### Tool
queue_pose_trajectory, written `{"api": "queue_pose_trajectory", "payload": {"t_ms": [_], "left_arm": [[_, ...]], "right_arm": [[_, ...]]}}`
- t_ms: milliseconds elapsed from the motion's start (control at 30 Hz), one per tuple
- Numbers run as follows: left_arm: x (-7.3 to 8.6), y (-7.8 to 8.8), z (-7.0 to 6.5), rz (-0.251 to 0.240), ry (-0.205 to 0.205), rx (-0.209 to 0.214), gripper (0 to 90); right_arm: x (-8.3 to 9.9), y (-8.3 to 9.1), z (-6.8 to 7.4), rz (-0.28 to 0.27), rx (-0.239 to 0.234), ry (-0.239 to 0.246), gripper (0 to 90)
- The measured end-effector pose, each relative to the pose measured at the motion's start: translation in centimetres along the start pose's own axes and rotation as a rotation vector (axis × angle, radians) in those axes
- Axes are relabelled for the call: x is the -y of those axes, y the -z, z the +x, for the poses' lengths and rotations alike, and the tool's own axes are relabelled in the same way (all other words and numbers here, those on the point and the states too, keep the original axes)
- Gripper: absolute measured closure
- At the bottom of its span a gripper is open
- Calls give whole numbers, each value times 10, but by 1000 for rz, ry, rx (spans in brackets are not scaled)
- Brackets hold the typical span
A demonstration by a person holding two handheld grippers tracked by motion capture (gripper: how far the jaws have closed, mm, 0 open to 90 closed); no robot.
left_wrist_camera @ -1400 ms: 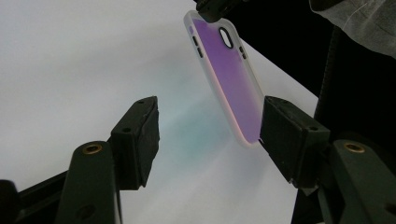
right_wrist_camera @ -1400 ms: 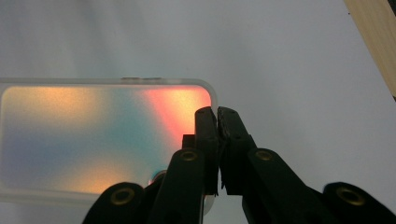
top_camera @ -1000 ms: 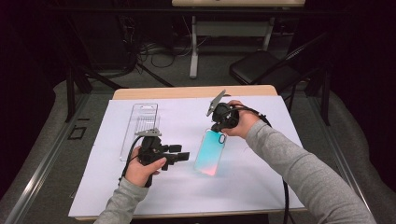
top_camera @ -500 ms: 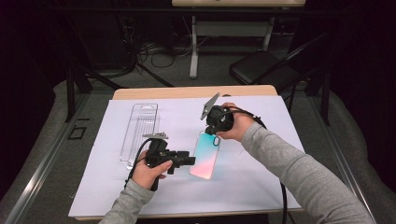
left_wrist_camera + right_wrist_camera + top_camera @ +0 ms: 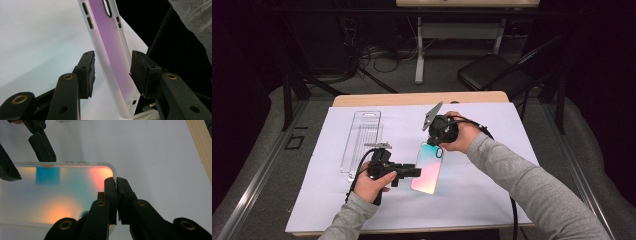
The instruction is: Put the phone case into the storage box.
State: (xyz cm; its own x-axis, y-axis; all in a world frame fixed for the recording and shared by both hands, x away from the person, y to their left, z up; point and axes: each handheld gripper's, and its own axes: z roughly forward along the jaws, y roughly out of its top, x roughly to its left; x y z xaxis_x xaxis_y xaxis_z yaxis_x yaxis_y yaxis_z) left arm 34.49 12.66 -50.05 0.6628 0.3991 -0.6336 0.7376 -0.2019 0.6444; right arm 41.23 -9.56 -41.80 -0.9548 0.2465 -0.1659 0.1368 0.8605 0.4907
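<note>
Pinching the top edge of the phone case (image 5: 428,169), the right gripper (image 5: 438,143) has its fingers (image 5: 110,192) fully clamped on the rim by the camera cutout. Case is iridescent, translucent rim, tilted up off the white paper-covered surface (image 5: 492,200), mid-surface, slightly right of centre. Left gripper (image 5: 411,172) comes in from the left at the case's lower half; its fingers (image 5: 86,72) straddle the case's width and have just been closing. In the left gripper view there's a visible gap on the left finger and the right one sits at or very near the rim — not a firm hold yet, I'd say. Clear plastic packaging tray (image 5: 361,141) lies flat at far left, well apart from the case.

Progress, my read: case is lifted and held at one end; second grip about halfway. Left: finish the clamp, then whatever two-handed move follows, possibly into the tray.
</note>
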Motion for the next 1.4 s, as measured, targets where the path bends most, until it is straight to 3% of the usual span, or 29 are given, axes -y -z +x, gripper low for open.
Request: {"api": "queue_pose_trajectory", "payload": {"t_ms": [133,633,900,1400], "left_arm": [[0,0,-1,-7,17,0,553],[1,1,0,6,12,-10,595],[1,2,2,10,-17,-43,597],[1,1,2,17,-28,-32,655]], "right_arm": [[-1,0,3,-5,4,15,881],[-6,4,18,-42,39,82,881],[-5,6,25,-56,71,110,880],[-5,6,44,-62,121,164,880]]}}
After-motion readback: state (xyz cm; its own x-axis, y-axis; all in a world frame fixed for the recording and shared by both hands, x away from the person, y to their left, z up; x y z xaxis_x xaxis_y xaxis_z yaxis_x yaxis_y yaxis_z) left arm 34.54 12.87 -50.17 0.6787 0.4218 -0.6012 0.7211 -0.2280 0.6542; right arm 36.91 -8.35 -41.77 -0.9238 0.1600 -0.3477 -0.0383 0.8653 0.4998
